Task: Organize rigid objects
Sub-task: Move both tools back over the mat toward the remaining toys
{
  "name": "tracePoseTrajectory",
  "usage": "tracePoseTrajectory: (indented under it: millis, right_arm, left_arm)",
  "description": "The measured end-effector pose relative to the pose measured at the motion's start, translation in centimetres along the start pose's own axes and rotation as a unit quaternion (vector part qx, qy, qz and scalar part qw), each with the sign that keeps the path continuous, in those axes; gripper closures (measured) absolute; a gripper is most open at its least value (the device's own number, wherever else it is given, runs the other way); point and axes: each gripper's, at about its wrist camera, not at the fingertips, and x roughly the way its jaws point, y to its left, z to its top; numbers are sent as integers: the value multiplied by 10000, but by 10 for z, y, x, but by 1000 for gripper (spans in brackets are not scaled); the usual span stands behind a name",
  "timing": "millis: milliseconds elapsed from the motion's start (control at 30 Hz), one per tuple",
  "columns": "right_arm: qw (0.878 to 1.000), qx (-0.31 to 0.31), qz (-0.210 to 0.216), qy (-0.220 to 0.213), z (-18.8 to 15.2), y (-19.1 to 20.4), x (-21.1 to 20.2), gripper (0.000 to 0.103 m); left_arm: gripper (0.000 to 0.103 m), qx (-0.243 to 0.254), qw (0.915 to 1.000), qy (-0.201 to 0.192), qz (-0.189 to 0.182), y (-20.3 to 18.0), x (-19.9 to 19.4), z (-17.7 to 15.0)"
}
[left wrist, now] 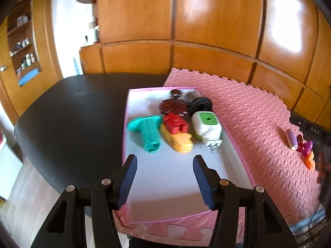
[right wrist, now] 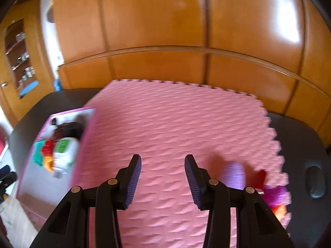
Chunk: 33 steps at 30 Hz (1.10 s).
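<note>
Toys remaining, a purple cylinder (right wrist: pixel 233 174) and red and orange pieces, lie at the pink foam mat's (right wrist: pixel 175 124) right edge, well apart from the tray (left wrist: pixel 132 107). Both the right gripper (right wrist: pixel 163 177) and left gripper (left wrist: pixel 165 177) have empty, open jaws. The right one should probably come squarely over the cylinder before closing.

This is a room in a home. Glossy wooden wardrobe doors (left wrist: pixel 215 16) fill the back wall, and a built-in shelf niche (left wrist: pixel 21 41) on the left holds small bottles and jars. A dark worktop (left wrist: pixel 68 107) carries a pink foam puzzle mat (left wrist: pixel 248 124), the interlocking kind used for children's play floors, with small colourful toys (left wrist: pixel 304 146) on it.
</note>
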Motion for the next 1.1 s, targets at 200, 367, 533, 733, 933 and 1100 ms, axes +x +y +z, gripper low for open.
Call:
tracePoseTrajectory:
  millis: [200,367,533,733,933,1100]
  right_arm:
    - [9953,578,-755,-200,-7,-78,-3,59]
    - [9793,1726,-1036,-210,-18,-137,-3,59]
    - [9733,2092,-903,-289,-20,-152,-11,59]
    - [9697,2305,-759,-290,-19,-159,-11,59]
    - [9635,2574,-694,-243,-22,-168,-12,59]
    - [9609,2670,-665,-295,-22,-170,-18,59]
  left_arm:
    - [46,413,9990,67,-124,-31,7,7]
    - [46,746,9968,31,-266,-63,8,15]
    - [46,1086,9932,28,-427,-96,12,22]
    - [46,1381,9886,92,-585,-127,19,25]
    - [46,1604,9843,127,-731,-156,24,26]
    - [46,1766,9809,153,-807,-174,29,26]
